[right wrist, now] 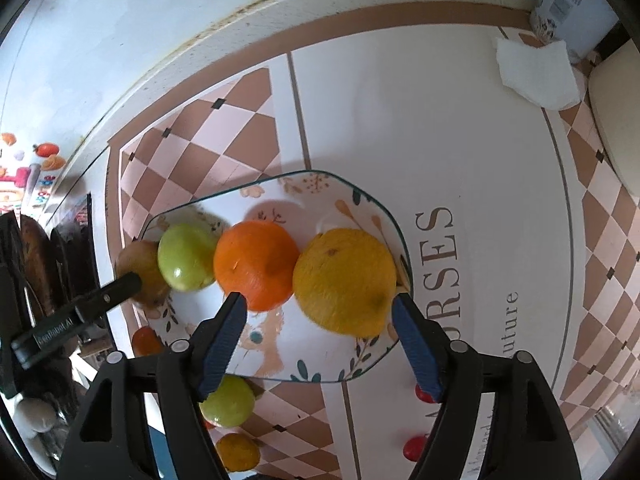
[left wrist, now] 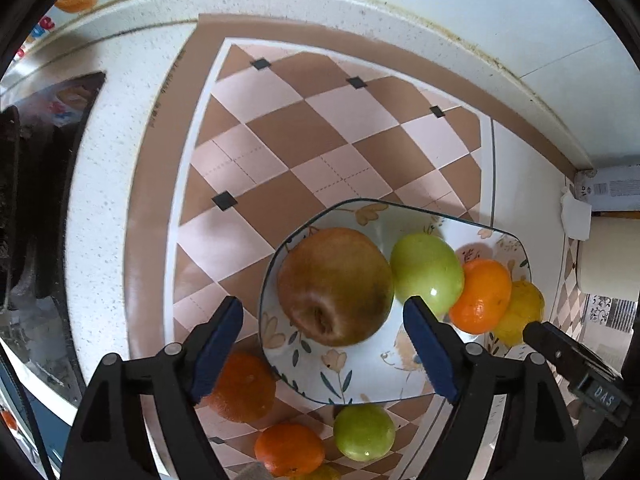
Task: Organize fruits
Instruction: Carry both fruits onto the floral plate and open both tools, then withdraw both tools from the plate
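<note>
Both jaw pairs stand apart and empty: the left gripper (left wrist: 323, 344) straddles the brown pear (left wrist: 335, 286) and the right gripper (right wrist: 318, 334) brackets the yellow citrus (right wrist: 345, 282), both fruits lying in the floral bowl (left wrist: 362, 380) in a touching row with a green apple (left wrist: 426, 274) and an orange (left wrist: 482, 296). Risk, as judged: the four are packed, so lifting or nudging one could roll its neighbours or tip the shallow bowl. Loose fruits on the mat, such as the green apple (left wrist: 364, 432) by the near rim, could be knocked away by a descending finger.
</note>
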`<state>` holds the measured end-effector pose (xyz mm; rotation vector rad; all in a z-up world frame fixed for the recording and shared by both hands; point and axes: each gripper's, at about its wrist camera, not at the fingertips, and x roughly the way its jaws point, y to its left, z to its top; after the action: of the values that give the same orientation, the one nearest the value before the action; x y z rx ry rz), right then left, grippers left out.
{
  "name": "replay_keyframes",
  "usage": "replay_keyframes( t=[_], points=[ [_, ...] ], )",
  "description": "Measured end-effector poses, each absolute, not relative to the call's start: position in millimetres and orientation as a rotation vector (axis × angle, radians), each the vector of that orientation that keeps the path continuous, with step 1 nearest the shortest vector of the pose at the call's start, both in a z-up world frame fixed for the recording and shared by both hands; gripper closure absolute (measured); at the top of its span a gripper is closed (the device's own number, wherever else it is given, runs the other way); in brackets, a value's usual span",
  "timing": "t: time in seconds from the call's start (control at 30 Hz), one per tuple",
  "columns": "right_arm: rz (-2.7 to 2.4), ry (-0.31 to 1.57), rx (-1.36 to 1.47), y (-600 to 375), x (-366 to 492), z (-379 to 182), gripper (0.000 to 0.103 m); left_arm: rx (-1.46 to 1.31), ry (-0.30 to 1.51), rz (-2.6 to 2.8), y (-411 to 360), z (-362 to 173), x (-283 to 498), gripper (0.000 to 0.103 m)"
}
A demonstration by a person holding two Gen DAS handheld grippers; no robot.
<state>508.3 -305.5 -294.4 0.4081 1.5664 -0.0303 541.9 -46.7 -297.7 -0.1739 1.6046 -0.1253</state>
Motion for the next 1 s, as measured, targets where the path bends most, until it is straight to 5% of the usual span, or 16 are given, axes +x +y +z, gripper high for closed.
replay_keyframes(
  t=[1.0],
  points=[
    [-0.063, 1.262, 0.142, -244, 344, -156, 0.012, 0.065, 1.227, -0.127, -45, -153, 371, 0.021]
  ],
)
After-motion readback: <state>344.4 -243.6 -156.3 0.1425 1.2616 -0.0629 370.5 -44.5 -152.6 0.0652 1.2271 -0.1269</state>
